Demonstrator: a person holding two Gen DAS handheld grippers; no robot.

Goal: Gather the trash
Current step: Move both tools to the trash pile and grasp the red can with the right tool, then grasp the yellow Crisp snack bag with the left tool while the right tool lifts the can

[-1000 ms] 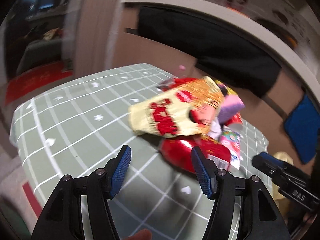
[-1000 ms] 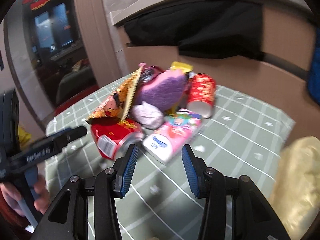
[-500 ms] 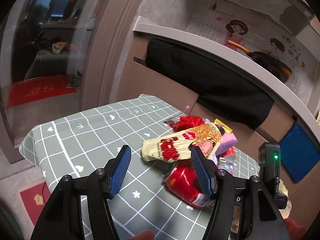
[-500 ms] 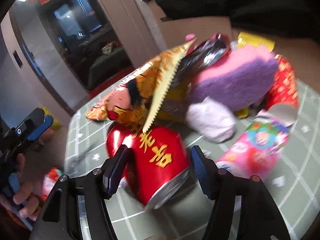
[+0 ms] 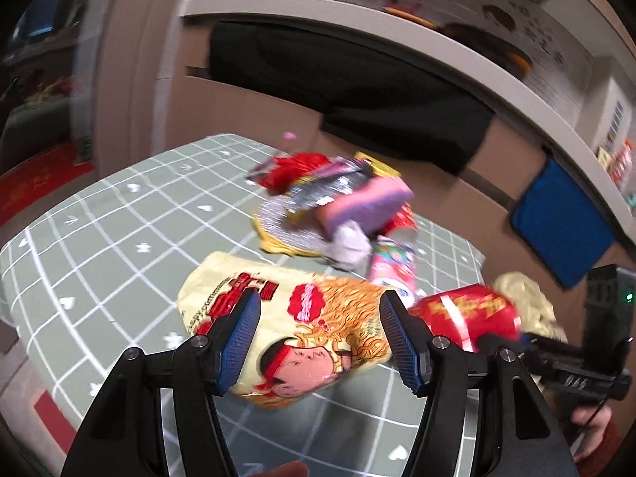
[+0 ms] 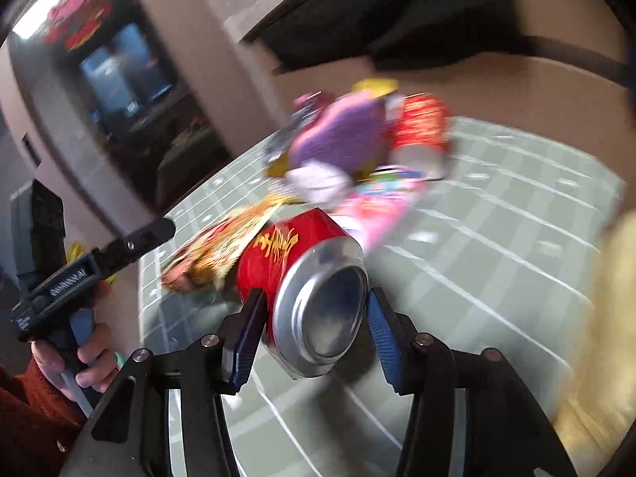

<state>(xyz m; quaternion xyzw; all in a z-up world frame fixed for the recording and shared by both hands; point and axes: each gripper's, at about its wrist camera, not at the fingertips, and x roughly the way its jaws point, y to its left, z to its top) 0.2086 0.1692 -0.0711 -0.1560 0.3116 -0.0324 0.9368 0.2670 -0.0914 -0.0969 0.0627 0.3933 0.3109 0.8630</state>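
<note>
A red can (image 6: 302, 278) with gold lettering and a dented silver end is seen clamped between the right gripper (image 6: 314, 334) fingers, which have just been closing, above the green checked surface (image 6: 497, 238). The left gripper (image 5: 318, 338) fingers are spread wide, empty, over a yellow noodle packet (image 5: 302, 330). More wrappers (image 5: 338, 206) are piled at 12 o'clock.

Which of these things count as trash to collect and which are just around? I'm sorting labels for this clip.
Trash:
red can, between the right gripper pads
yellow noodle packet
pink bottle
silver wrapper

Just around:
green checked tablecloth
black cloth
blue cloth
</note>
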